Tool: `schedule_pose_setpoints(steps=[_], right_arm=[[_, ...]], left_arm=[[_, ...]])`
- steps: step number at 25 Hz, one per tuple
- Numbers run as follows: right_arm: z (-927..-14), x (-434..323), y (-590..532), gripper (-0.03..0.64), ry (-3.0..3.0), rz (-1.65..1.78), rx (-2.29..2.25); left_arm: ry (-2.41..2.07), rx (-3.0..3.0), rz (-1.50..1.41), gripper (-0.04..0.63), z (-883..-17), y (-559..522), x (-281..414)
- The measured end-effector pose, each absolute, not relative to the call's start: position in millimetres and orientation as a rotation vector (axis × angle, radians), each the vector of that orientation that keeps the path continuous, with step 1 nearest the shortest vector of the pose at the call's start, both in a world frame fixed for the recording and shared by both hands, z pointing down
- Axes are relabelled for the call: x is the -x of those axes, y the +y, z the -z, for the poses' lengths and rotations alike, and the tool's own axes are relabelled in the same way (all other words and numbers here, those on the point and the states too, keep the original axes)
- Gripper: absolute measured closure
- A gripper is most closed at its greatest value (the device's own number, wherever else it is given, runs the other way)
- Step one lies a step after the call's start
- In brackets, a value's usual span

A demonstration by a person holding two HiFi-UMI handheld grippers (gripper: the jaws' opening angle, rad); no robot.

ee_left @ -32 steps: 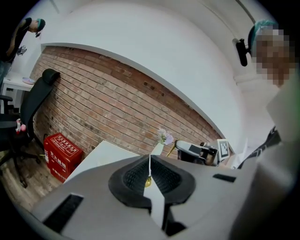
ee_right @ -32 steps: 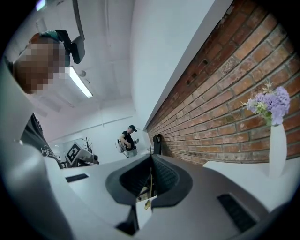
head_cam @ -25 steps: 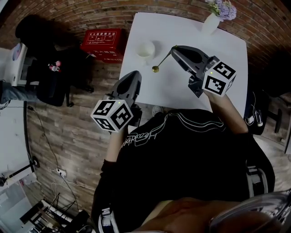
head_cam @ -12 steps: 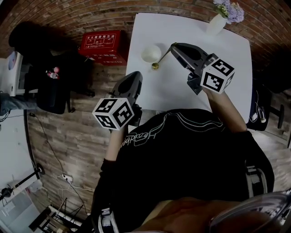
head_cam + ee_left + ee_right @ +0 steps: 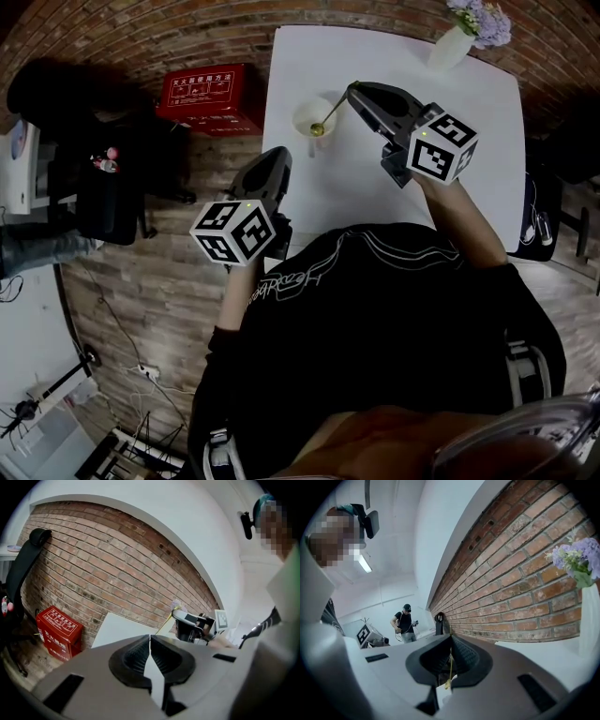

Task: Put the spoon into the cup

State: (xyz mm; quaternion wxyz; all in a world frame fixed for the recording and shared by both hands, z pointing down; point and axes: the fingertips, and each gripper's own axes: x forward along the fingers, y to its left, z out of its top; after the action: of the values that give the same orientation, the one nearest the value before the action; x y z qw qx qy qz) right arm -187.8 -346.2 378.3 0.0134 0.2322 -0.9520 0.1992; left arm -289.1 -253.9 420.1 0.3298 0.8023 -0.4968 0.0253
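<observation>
Brick wall runs behind the white table [image 5: 309, 192], and the cup [image 5: 300, 112] sits close to the table edge on the side where the red box [image 5: 208, 89] lies on the floor. My right gripper [image 5: 352, 87] hangs just past the cup toward the vase of purple flowers [image 5: 450, 42]. Its jaws are pinched together on the very end of the spoon [image 5: 330, 111], whose thin handle slants down from them so that the bowl looks to be at the cup's mouth or just inside it. I cannot tell whether it touches the rim. In the right gripper view the handle shows as a thin yellow line between the ribbed pads [image 5: 461, 660], which is not much to hold by. My left gripper [image 5: 150, 653] is closed on nothing and hangs off the table on the near side of the cup, so nothing steadies the cup. My worry is the slant. If I drag the bowl sideways against the rim, a light cup this near the edge could skid or topple toward the red box. The slim handle could also swivel in the pads and swing the bowl wide of the cup. If I let go too high, the long handle may lever the spoon back out.
</observation>
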Motion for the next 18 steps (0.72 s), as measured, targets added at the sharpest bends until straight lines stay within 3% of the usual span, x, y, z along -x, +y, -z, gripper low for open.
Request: schedule_pose_setpoints(steps=[18], right_arm=[[-452.7, 213.2, -377.8, 0.617, -2.866, -0.704, -0.724]], left_arm=[[-1.282, -2.004, -0.107, 0.588, -459.1, -278.8, 306.6]])
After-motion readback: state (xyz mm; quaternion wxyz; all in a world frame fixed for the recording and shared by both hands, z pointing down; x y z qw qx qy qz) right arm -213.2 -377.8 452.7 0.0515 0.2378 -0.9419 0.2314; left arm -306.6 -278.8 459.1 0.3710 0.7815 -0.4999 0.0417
